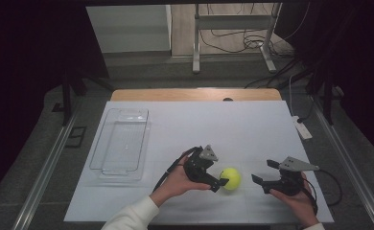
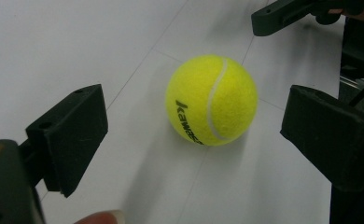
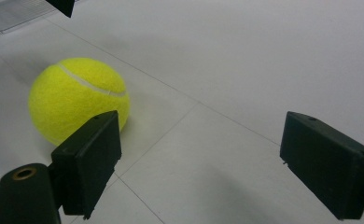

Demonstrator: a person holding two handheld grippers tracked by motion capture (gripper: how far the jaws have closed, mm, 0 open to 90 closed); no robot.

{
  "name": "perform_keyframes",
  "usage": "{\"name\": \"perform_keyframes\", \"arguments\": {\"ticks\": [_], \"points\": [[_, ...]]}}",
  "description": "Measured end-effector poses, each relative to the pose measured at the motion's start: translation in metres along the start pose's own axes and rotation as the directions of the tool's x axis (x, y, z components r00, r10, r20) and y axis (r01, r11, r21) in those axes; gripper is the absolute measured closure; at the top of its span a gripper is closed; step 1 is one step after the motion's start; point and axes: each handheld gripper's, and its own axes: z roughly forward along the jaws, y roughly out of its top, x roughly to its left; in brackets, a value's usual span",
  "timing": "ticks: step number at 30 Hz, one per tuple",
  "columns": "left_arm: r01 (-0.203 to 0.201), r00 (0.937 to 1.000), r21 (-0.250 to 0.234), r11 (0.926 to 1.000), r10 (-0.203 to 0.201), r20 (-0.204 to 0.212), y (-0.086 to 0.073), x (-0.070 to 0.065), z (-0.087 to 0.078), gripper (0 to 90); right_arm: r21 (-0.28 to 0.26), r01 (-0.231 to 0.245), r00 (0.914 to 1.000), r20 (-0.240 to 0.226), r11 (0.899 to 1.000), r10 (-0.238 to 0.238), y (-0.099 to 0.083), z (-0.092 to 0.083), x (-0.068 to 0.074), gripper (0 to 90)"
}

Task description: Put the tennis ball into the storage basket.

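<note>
Low in the frame's centre, we see the tennis ball [image 1: 231, 178] resting on the white counter [image 1: 252, 129], our left claw [image 1: 222, 180] spread apart around it without touching; our right claw [image 1: 262, 172], lower right, gapes empty.

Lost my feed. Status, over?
Left tongs open, straddling tennis ball, no contact. Right tongs open, beside it. Nothing in the way.
</note>
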Motion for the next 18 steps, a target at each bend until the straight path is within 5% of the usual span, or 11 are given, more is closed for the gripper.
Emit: {"name": "perform_keyframes", "arguments": {"ticks": [18], "points": [[-0.021, 0.9997, 0.022, 0.9995, 0.021, 0.015, 0.005, -0.006, 0.014, 6.7, 0.002, -0.001, 1.0, 0.0, 1.0, 0.001, 0.0, 0.0, 0.0, 13.2]]}}
